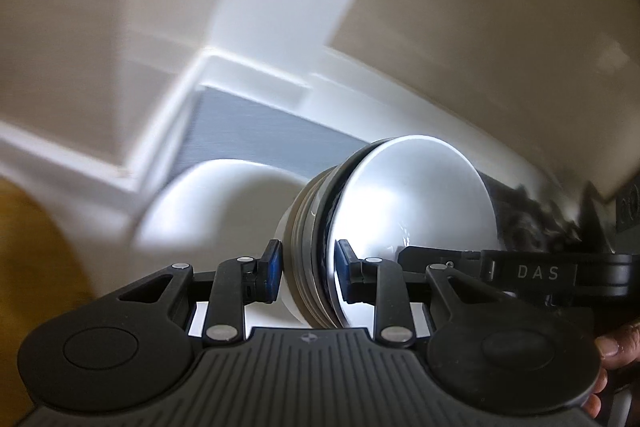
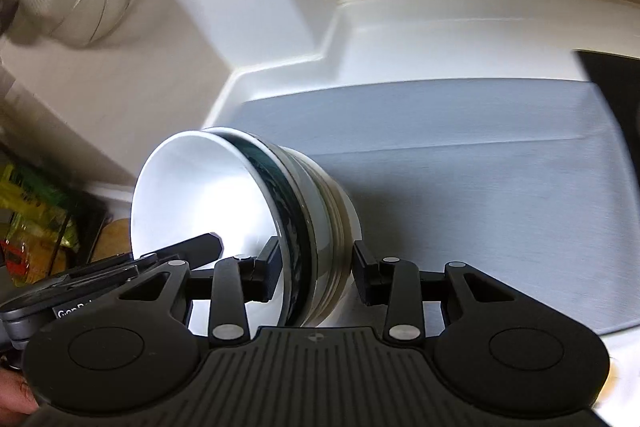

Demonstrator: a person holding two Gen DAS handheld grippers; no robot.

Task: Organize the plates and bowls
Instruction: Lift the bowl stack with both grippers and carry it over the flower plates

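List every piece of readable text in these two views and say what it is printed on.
"DAS": white letters on the black body of the right gripper, seen in the left wrist view.
"Gen", then cut off: on the left gripper body, in the right wrist view.
Colourful packages at the left edge: print too blurred to read.

The stack of bowls (image 2: 256,219) is glossy white inside, with a dark green band, possibly marbled, and tan stripes round the outside. The mat (image 2: 460,195) is plain grey; the tray (image 2: 360,39) around it white.
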